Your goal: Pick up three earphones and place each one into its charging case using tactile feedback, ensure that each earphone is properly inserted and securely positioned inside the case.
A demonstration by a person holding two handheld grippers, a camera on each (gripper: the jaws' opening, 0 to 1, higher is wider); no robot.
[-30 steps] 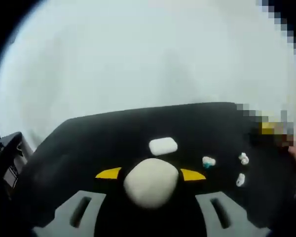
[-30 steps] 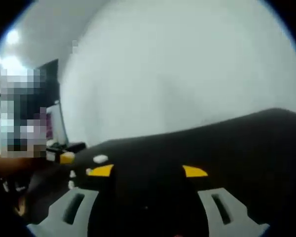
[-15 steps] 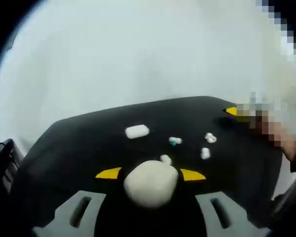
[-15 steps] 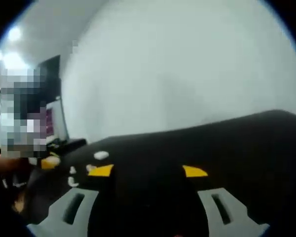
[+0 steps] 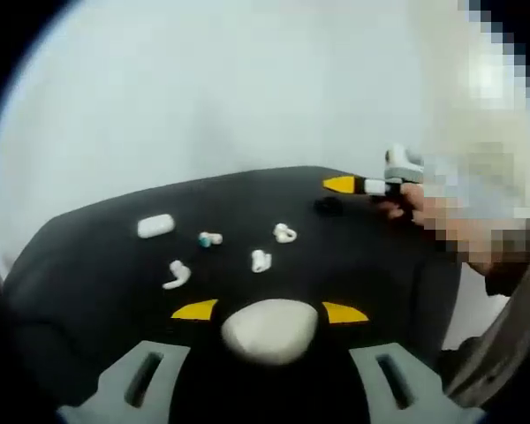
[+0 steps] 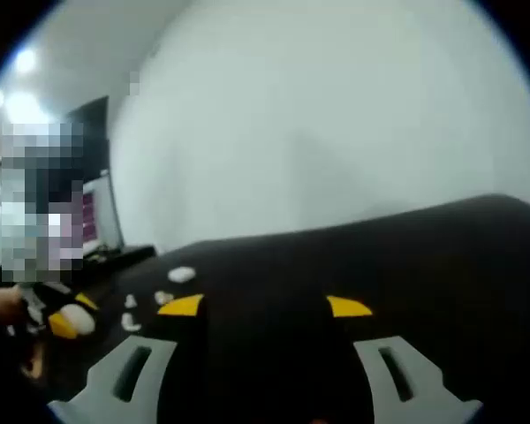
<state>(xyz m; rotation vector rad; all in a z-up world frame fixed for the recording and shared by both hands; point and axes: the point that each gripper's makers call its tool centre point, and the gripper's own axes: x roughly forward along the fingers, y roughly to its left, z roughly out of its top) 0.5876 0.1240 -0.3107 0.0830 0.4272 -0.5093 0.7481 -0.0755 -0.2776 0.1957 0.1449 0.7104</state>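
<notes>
The left gripper [image 5: 269, 311] holds an off-white rounded charging case [image 5: 269, 329] between its yellow-tipped fingers [image 5: 194, 310], as it did a second ago. The left gripper view has swung since then: the things on the black counter [image 5: 97, 265] now lie ahead and to the left of the fingers instead of to their right. A closed white case [image 5: 155, 226] sits farthest left, a teal-tipped earphone [image 5: 209, 238] just beside it, and three white earphones near: one [image 5: 177, 276] closest to the left finger, one [image 5: 261, 261] straight ahead, one [image 5: 285, 233] beyond it. The right gripper [image 6: 263, 306] now shows at the far right edge of the counter; in its own view its fingers stand wide apart with nothing between them.
</notes>
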